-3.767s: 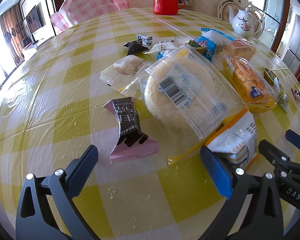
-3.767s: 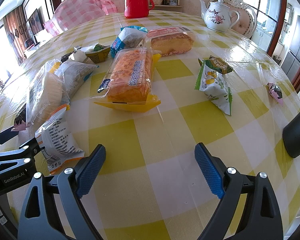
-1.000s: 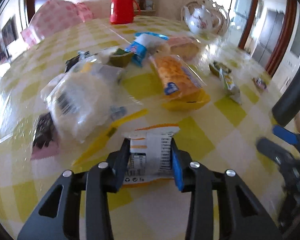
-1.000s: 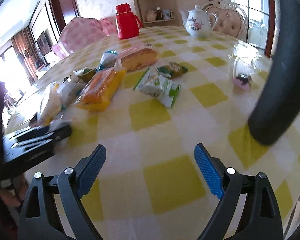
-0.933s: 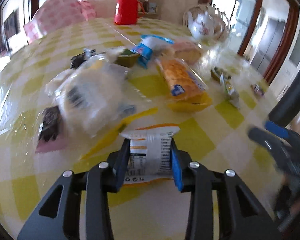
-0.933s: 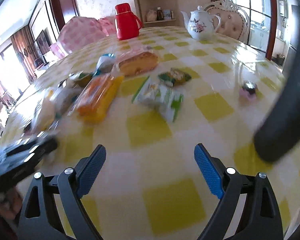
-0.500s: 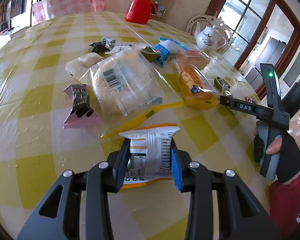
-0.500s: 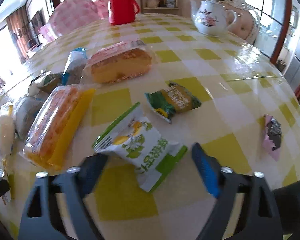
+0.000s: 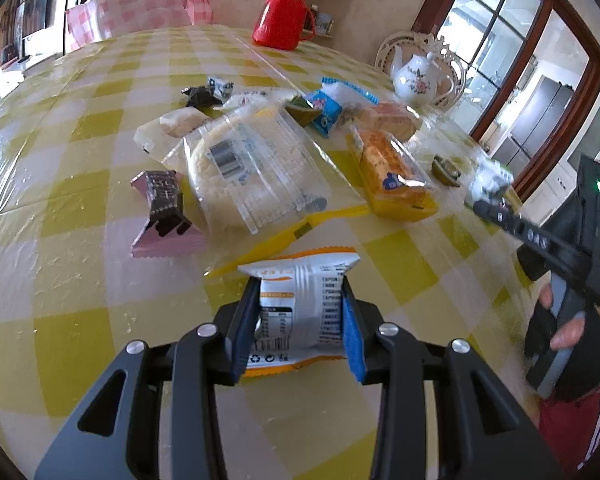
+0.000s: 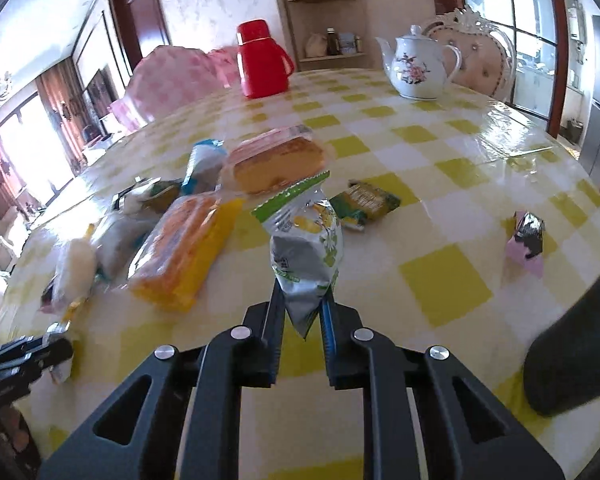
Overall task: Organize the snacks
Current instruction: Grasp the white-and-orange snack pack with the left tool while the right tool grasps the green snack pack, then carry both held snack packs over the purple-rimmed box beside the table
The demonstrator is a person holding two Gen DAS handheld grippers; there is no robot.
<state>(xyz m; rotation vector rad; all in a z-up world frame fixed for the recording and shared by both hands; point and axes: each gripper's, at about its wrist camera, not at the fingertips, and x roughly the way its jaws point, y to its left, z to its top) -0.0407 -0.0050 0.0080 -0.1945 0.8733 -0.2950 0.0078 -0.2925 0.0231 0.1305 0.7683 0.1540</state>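
Note:
My left gripper (image 9: 300, 320) is shut on a white and orange snack packet (image 9: 298, 304) and holds it above the near part of the yellow checked table (image 9: 80, 208). My right gripper (image 10: 302, 312) is shut on a green and white snack bag (image 10: 306, 240), lifted off the table. It also shows in the left wrist view (image 9: 496, 200) at the right, with the bag (image 9: 490, 180) blurred at its tip. Other snacks lie in a loose group mid-table: a round cake in clear wrap (image 9: 244, 172), an orange cake pack (image 9: 392, 176), a pink and black sweet (image 9: 164, 212).
A red thermos (image 9: 282, 20) and a floral teapot (image 9: 418, 78) stand at the far side. On the right lie a small green packet (image 10: 366, 200) and another pink and black sweet (image 10: 528, 244). A bread pack (image 10: 278, 164) lies behind the green bag.
My right gripper has closed on the green and white bag and lifted it off the table. My left gripper still holds the white and orange packet, and its view has shifted a little.

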